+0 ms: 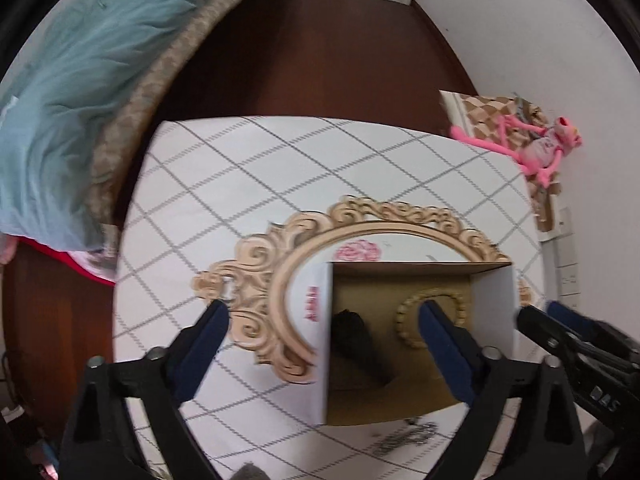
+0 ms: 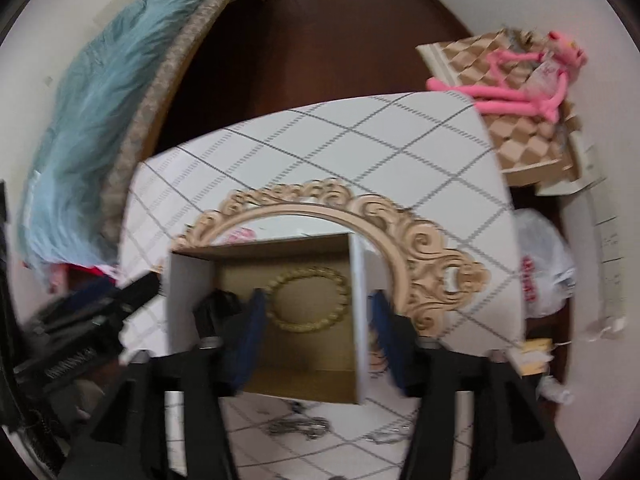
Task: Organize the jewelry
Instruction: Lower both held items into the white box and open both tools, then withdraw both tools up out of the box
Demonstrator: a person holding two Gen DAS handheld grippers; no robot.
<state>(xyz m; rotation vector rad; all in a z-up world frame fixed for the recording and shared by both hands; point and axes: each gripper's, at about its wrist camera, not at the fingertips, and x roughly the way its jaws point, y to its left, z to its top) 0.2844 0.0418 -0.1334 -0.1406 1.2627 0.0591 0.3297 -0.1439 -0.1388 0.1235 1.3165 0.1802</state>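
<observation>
The left tongs [image 1: 324, 344] stand spread apart with nothing between the blue pads, straddling the left wall of the open cardboard box [image 1: 400, 360]: one finger hangs outside over the ornate mirror [image 1: 280, 280], the other reaches inside the box. The right tongs [image 2: 318, 340] are likewise released and empty, astride the box's right wall.

Inside the box, a gold beaded bracelet [image 2: 308, 300] lies flat on the floor of it, directly ahead of the right tongs' inner finger and closer to them than to the left pair. A dark object [image 1: 360, 344] lies beside it; what it is cannot be made out.

Silver chains [image 2: 300, 426] lie loose on the checked tabletop [image 1: 240, 168], just in front of the box's near edge and below both tongs, their length running roughly crosswise. The right hand looks better placed to drop onto them.
</observation>
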